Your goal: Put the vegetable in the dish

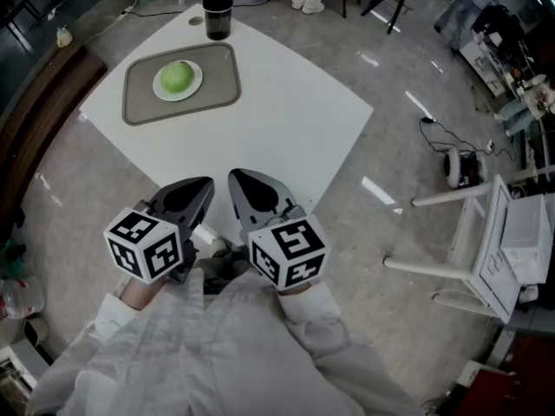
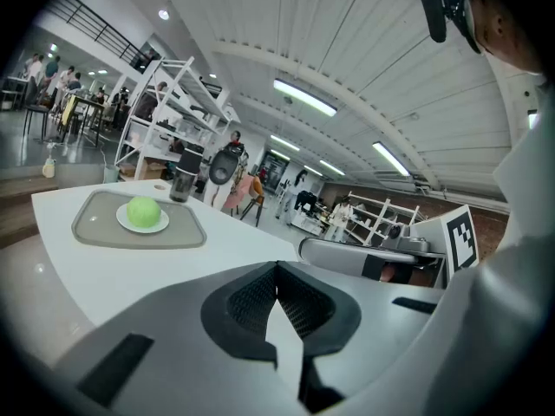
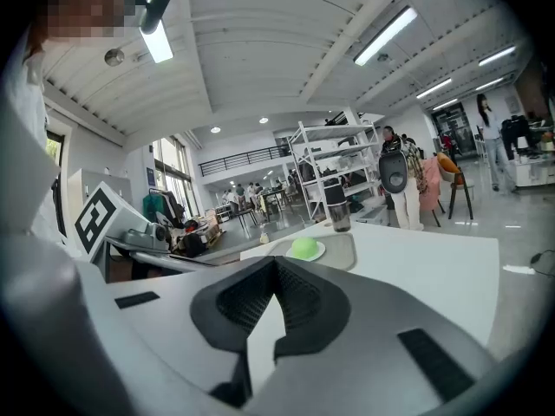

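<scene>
White table [image 1: 286, 120], grey tray [image 1: 139, 107] on its far side, well apart from us. We hold the left gripper [image 1: 201, 189] and right gripper [image 1: 243, 185] side by side over the near corner, close to the body. Each has its jaws pressed together on nothing, so we read this as a parked pose, not a carry. The black cup [image 1: 217, 7] stands just behind the tray, clear of any path. The white dish [image 1: 198, 83] sits on the tray and the green vegetable [image 1: 176, 77] lies in it, so the task looks done.

bright ceiling strips, fisheye-warped edges, sharp focus
</scene>
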{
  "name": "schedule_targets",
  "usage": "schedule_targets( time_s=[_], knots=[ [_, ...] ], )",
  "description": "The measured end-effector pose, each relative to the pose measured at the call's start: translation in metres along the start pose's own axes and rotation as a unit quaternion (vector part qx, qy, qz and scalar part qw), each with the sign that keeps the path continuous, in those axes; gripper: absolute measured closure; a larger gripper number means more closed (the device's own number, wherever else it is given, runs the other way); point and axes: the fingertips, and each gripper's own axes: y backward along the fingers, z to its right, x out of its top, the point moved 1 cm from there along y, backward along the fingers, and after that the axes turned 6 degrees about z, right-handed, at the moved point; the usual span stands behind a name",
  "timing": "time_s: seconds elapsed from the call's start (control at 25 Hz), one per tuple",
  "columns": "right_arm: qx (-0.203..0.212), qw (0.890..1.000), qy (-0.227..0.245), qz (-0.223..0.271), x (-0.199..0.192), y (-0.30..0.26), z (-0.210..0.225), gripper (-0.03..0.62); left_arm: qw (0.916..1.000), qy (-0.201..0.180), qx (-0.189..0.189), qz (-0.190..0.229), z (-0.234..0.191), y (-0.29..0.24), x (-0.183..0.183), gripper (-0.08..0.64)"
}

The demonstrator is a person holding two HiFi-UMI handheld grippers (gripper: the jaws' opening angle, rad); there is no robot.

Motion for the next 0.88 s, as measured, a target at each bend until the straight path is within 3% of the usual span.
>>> schedule_targets(
  time_s=[0.88],
  knots=[
    [-0.007,0.999,0.032,-0.010,-0.003,0.011,-0.006,0.580,0.9998,0.000,0.008,0.019,0.002,0.013,0.006,0.552]
  ],
)
